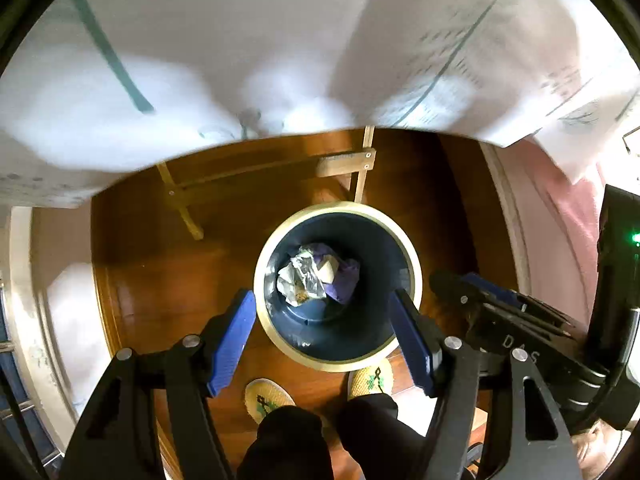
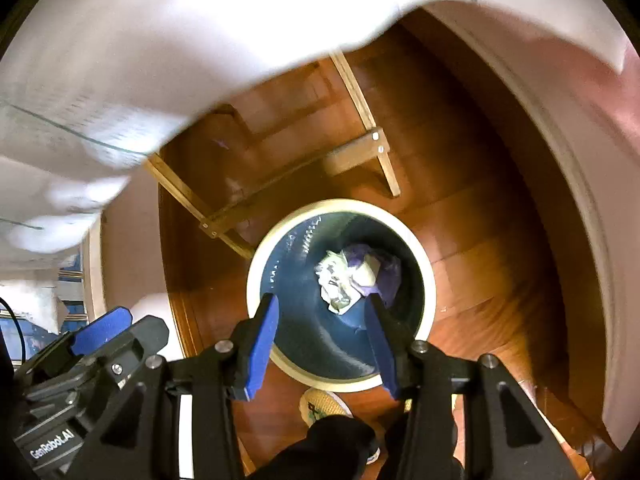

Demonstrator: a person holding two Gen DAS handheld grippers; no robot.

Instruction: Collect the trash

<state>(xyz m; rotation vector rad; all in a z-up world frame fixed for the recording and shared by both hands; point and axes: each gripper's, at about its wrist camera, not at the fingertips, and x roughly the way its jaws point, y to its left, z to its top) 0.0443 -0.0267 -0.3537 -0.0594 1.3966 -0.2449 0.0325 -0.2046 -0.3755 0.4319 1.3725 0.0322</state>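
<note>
A round bin with a cream rim and a dark blue inside stands on the wooden floor, straight below both grippers. At its bottom lies crumpled trash: white and clear wrapping with a purple piece beside it. My left gripper hangs over the bin's mouth, open, with nothing between its blue pads. In the right wrist view the same bin rim and trash show. My right gripper is open there too, and empty. Each gripper shows at the edge of the other's view.
A white cloth-covered table top overhangs the far side, with its wooden leg frame just behind the bin. The person's patterned slippers and dark trouser legs stand at the bin's near side. A pale skirting curves along the right.
</note>
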